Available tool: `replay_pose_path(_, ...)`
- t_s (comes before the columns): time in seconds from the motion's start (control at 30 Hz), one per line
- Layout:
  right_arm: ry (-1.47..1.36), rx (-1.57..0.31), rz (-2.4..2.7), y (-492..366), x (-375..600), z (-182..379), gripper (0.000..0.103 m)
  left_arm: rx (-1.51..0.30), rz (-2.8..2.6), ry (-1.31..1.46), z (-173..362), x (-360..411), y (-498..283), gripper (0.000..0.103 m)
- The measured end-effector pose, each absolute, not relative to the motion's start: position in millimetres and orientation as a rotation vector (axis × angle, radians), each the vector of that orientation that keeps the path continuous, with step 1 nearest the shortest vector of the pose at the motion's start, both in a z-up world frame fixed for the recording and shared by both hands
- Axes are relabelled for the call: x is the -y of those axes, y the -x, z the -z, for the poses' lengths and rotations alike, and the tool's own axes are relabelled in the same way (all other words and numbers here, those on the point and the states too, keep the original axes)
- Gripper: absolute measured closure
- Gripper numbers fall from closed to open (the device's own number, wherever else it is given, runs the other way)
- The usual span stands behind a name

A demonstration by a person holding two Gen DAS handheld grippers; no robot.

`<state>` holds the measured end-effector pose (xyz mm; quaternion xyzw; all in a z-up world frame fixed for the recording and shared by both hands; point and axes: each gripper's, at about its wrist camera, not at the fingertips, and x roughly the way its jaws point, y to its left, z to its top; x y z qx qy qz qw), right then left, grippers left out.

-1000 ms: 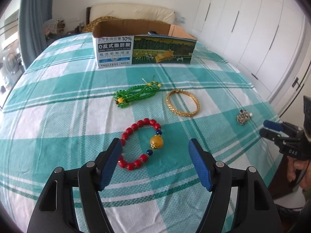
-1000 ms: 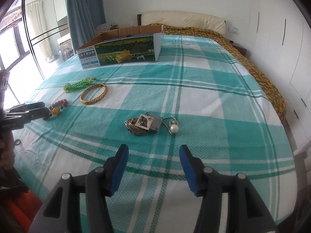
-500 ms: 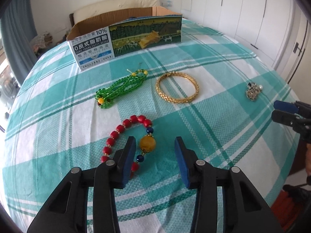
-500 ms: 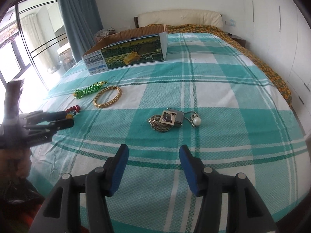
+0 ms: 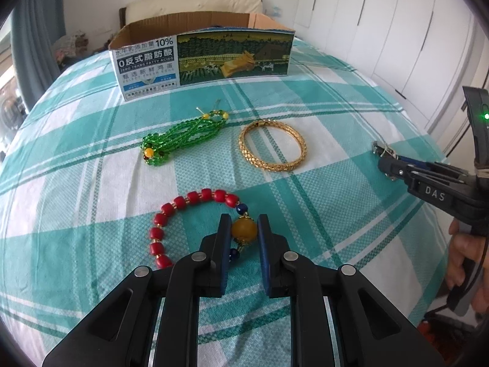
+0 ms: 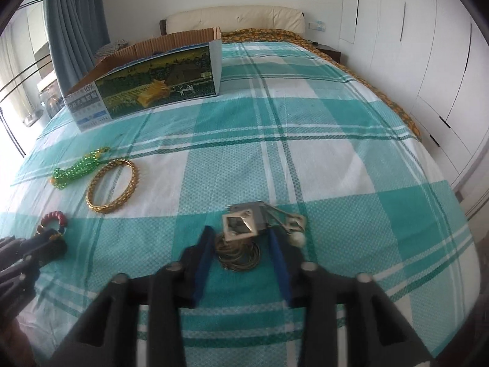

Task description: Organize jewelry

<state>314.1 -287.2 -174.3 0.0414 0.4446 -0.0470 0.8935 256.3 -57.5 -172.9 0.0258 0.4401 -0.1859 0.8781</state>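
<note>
Where its amber bead sits, the red bead bracelet (image 5: 195,214) is pinched by the left gripper (image 5: 244,232) on the teal plaid bedspread (image 5: 321,183). The right gripper (image 6: 241,244), spread, straddles a silvery necklace (image 6: 244,229), seemingly without contact.

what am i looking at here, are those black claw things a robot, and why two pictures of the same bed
No robot: a person holds a two-finger gripper in each hand, and each carries a fisheye camera looking along its fingers, hence two views of one bed. In the left view, the left gripper has its jaws closed on the amber bead of the red bead bracelet. In the right view, the right gripper straddles a silver pendant necklace, jaws open. Also on the checked bedspread: a green bead necklace, a gold bangle, and an open cardboard box.
</note>
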Motion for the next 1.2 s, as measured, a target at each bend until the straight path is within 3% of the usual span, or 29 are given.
replay_pose_path(0.13, -0.166, -0.892, 0.014, -294, 310, 156, 0.084, -0.922, 0.414, 0.054, 158, 36, -257, 0.088)
replay_pose_path(0.43, -0.159, -0.799, -0.118, -283, 320, 87, 0.085, -0.865, 0.43, 0.237, 95, -13, -273, 0.088)
replay_pose_path(0.67, -0.097, -0.682, -0.21, -302, 302, 26, 0.085, -0.785, 0.393, 0.225, 42, -38, -295, 0.088)
replay_pose_path(0.97, -0.013, -0.591, -0.326, -394, 267, -38, 0.085, -0.728, 0.377, 0.236, -3, -49, -370, 0.088)
replay_pose_path(1.2, -0.004, -0.672, -0.394, -510, 226, -25, 0.085, -0.777, 0.36, 0.21, 7, -25, -470, 0.088)
